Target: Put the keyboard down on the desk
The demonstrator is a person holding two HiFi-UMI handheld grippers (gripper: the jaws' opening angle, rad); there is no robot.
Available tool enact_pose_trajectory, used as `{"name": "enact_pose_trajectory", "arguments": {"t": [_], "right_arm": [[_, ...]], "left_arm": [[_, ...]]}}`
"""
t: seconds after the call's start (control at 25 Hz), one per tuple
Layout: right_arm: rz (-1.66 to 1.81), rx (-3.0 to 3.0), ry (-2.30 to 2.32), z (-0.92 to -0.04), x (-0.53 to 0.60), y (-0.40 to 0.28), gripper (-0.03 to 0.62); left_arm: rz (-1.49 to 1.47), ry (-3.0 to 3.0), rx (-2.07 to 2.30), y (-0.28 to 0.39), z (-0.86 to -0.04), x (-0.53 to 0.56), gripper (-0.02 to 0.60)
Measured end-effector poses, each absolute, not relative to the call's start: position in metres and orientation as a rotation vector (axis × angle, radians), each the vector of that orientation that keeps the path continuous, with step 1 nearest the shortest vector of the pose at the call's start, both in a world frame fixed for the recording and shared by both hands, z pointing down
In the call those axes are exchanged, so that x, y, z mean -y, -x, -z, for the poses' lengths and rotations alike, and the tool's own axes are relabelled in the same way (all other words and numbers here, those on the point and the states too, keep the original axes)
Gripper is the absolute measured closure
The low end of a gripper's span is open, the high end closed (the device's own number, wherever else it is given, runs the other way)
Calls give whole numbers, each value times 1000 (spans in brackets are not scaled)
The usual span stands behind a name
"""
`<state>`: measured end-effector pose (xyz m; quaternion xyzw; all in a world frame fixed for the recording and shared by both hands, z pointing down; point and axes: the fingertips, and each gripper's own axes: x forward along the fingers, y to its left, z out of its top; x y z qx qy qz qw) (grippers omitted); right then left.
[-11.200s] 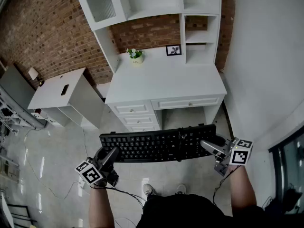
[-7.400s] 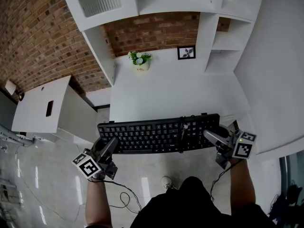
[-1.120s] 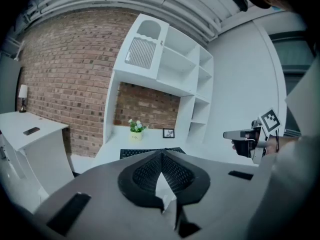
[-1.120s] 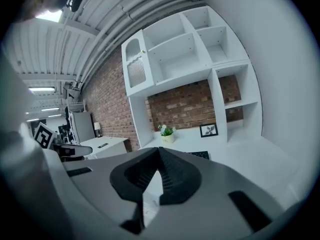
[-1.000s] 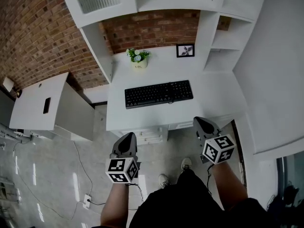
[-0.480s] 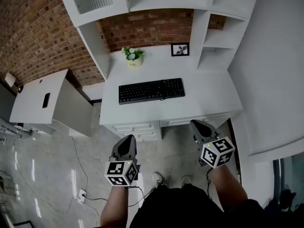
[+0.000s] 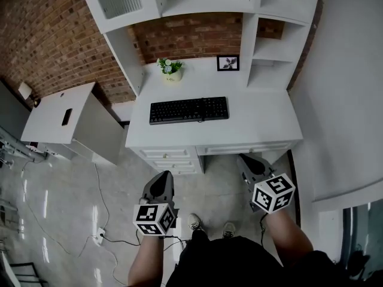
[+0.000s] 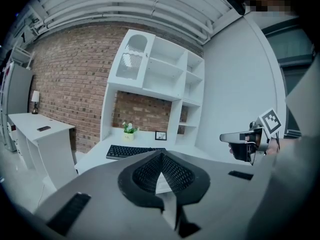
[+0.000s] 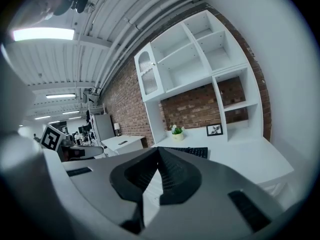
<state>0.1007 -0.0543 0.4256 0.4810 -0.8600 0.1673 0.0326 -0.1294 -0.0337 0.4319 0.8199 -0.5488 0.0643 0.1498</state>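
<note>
Keyboard (image 7: 189,110) is lying flat on desk (image 7: 257,124), just in front of plant (image 7: 170,68) & photo frame (image 7: 228,63). Left gripper (image 7: 162,179) & right gripper (image 7: 245,160) are hovering over floor (image 7: 72,196), well apart from keyboard, both pointing toward desk. Both are showing jaws pressed together w/ nothing btwn them.

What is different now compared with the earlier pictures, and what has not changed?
The keyboard, earlier carried in the air between both grippers, now lies on the desk. The left gripper and the right gripper have let it go and drawn back from the desk, jaws shut and empty. The potted plant and the picture frame stayed at the back of the desk.
</note>
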Motion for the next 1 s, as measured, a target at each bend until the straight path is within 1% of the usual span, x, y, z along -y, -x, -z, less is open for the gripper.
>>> {"name": "enact_pose_trajectory", "arguments": {"t": [0.44,1.0], "right_arm": [[-508,2703,-1376,-429,32,-119,576],[-509,2728,-1329,-432,25,-130,577]], "left_arm": [[-176,-2314,1658,105,-435,-2,563],[-174,-2296,1683,86,-436,-14,563]]}}
